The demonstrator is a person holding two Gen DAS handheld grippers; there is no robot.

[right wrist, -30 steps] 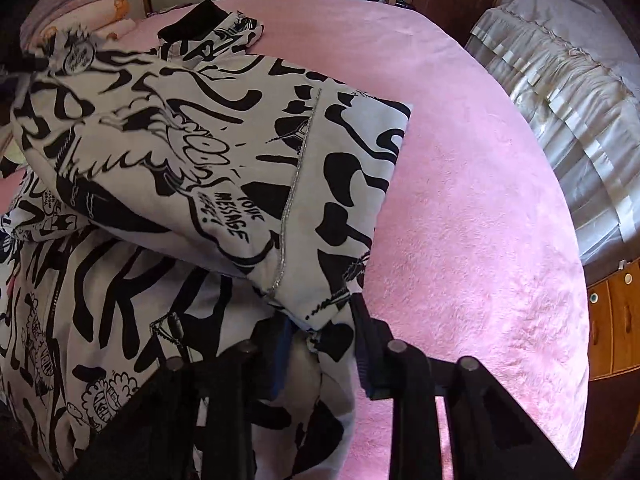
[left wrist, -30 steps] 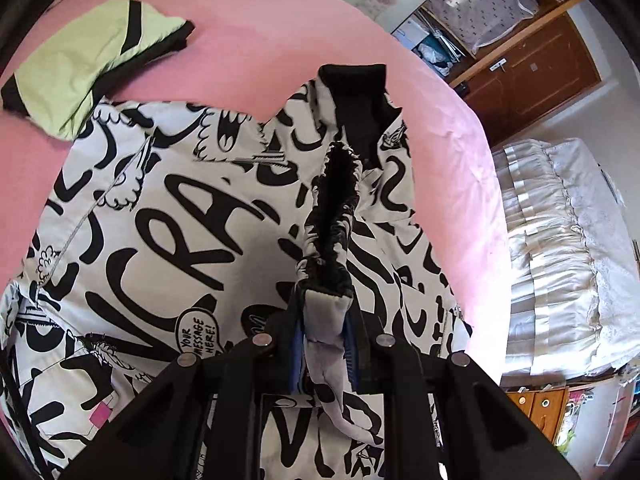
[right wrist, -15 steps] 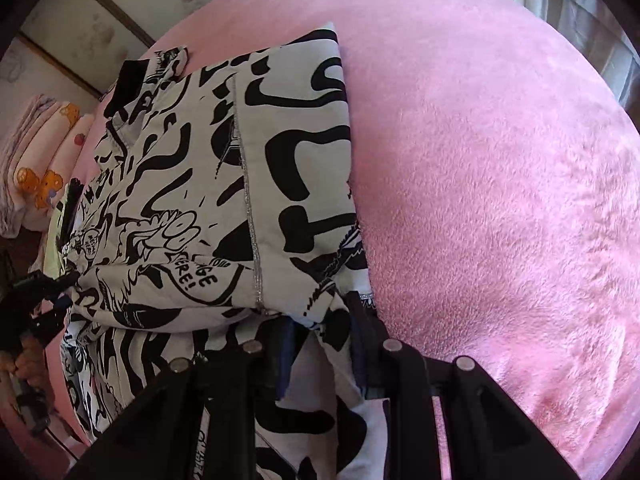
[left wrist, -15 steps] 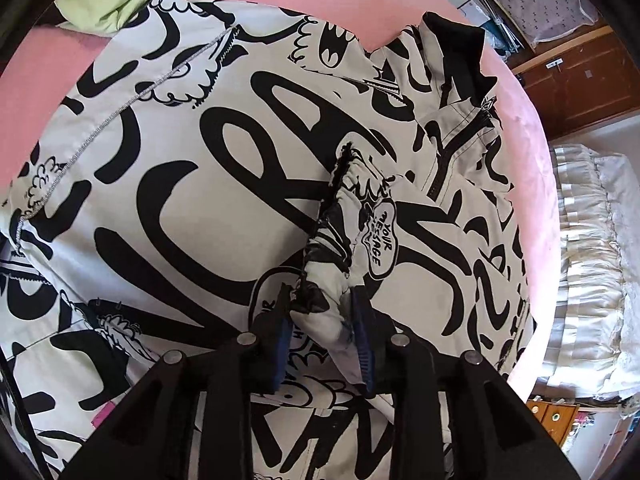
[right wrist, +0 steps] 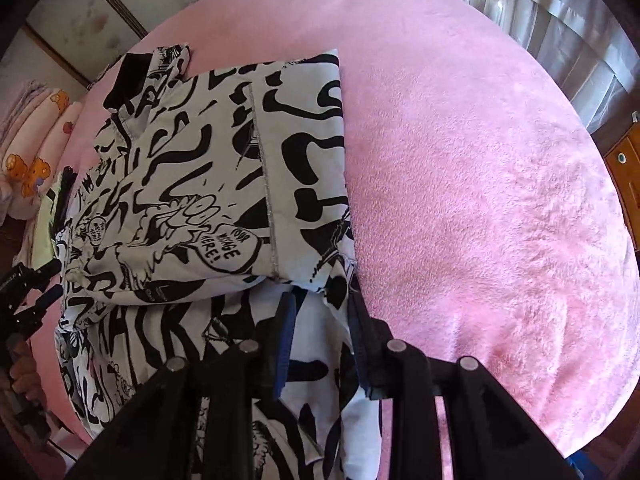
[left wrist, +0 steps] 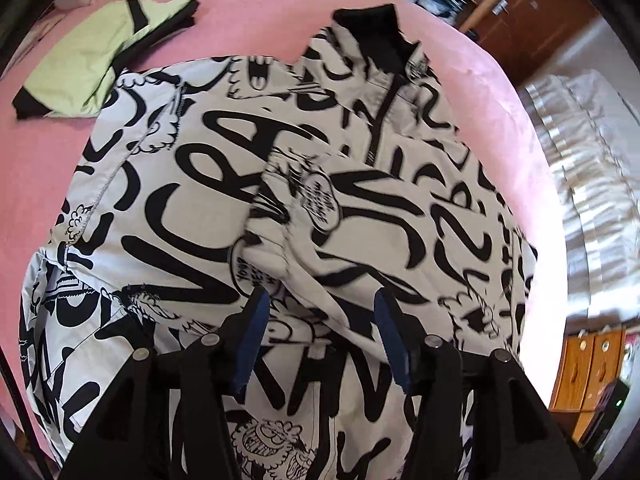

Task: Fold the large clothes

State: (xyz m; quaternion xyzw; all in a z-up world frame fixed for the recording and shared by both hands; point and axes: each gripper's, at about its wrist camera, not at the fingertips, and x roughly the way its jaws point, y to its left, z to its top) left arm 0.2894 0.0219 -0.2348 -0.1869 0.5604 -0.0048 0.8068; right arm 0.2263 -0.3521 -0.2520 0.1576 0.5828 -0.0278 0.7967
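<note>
Nearest me, my left gripper has its jaws opening, pads clear of the cloth, poised over the black-and-white jacket with a sleeve lying between and beyond them. My right gripper has its jaws opening slightly, a fold of the jacket's edge between them; I cannot tell whether the pads press it. The jacket lies spread on the pink blanket. On the folded sleeve panel a speech bubble reads "YOUR MESSAGE HERE!"; large black letters cross the jacket's body. Beyond the jacket's far shoulder lies a green-and-black garment.
</note>
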